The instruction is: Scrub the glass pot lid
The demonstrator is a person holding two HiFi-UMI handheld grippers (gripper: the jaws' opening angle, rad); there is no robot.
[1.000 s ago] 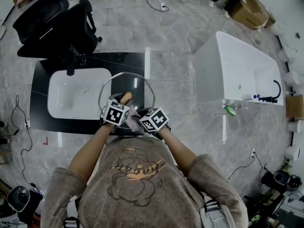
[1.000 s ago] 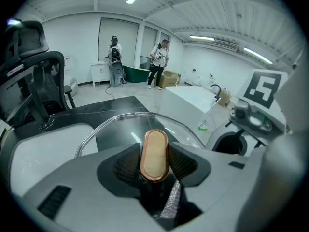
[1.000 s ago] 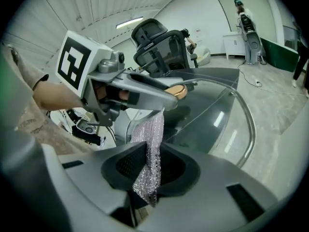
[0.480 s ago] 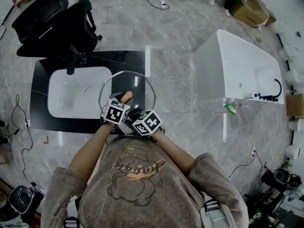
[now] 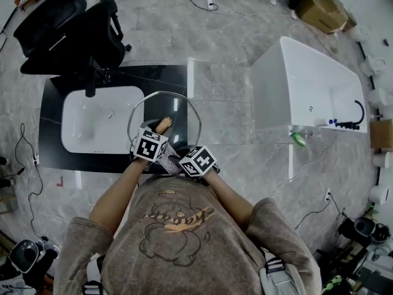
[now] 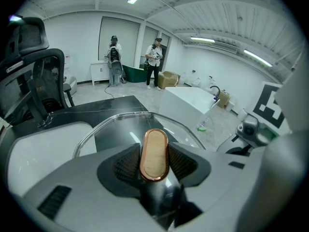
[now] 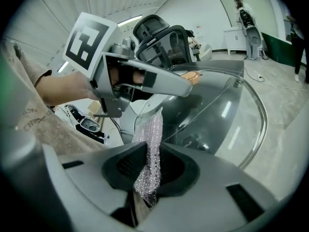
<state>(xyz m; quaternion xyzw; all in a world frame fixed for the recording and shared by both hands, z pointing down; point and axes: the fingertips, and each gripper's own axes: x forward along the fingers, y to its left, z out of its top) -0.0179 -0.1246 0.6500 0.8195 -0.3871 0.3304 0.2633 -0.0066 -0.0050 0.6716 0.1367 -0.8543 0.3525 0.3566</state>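
The glass pot lid (image 5: 140, 110) stands tilted over the black counter, and it fills the middle of the left gripper view (image 6: 126, 123). Its wooden, copper-rimmed handle (image 6: 154, 152) sits between the pads of my left gripper (image 6: 154, 162), which is shut on it. In the head view that left gripper (image 5: 161, 132) is at the lid's near edge. My right gripper (image 7: 150, 170) is shut on a glittery silver scrub cloth (image 7: 151, 144), whose free end lies against the lid's near glass face (image 7: 227, 108). From above, the right gripper (image 5: 179, 160) is just right of the left one.
A white basin (image 5: 101, 123) is set in the black counter (image 5: 161, 80) left of the lid. A black office chair (image 5: 67, 29) stands behind it. A white bathtub (image 5: 307, 88) is at the right, with a green bottle (image 5: 298, 141) on the floor beside it.
The right gripper slid left along the lid with the cloth, then back to the right and slightly toward me. The left gripper and the lid stayed still.
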